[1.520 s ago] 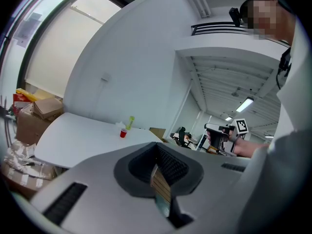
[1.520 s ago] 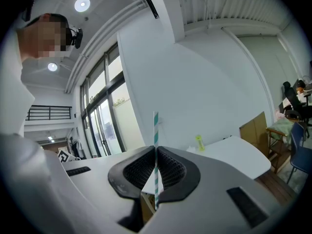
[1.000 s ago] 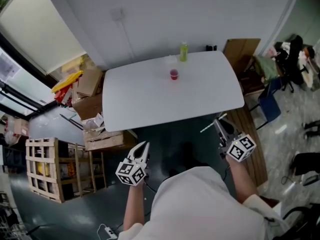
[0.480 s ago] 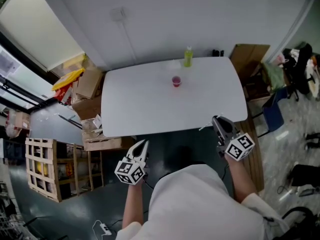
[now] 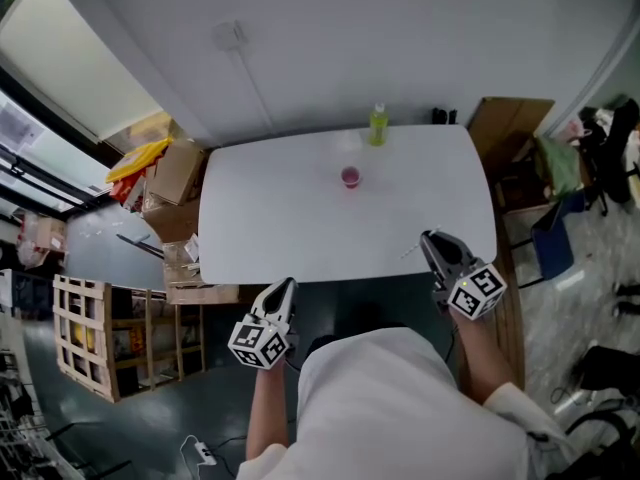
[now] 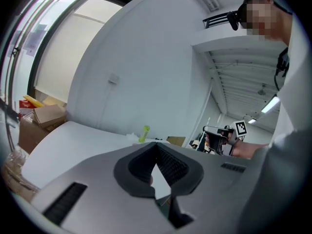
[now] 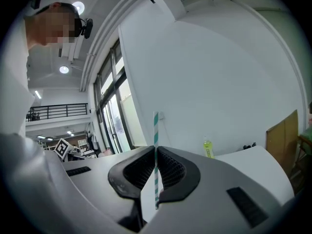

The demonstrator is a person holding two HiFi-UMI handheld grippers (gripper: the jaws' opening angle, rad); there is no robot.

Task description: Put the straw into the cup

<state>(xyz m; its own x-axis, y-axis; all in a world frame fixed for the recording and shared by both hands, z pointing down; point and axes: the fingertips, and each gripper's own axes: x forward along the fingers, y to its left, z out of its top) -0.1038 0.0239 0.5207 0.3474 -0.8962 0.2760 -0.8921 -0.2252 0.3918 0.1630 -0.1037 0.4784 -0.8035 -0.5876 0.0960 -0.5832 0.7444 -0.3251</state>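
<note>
A small red cup (image 5: 350, 176) stands on the white table (image 5: 270, 218), towards its far side. My right gripper (image 5: 432, 242) hovers at the table's near right edge, shut on a green-and-white striped straw (image 7: 156, 130). The straw stands upright between the jaws and sticks out above them; in the head view the straw (image 5: 409, 253) shows as a thin pale line. My left gripper (image 5: 281, 294) hangs below the table's near edge. Its jaws meet at the tips in the left gripper view (image 6: 156, 147), with nothing between them. The cup cannot be made out in either gripper view.
A green bottle (image 5: 377, 125) stands at the table's far edge, beyond the cup. Cardboard boxes (image 5: 175, 173) and a wooden crate (image 5: 90, 338) crowd the floor on the left. A cardboard sheet (image 5: 510, 118) and a chair (image 5: 550, 248) stand on the right.
Both grippers have moved forward towards the table. The right one, with the straw, has gone from in front of the table to its near right edge. The cup has not moved.
</note>
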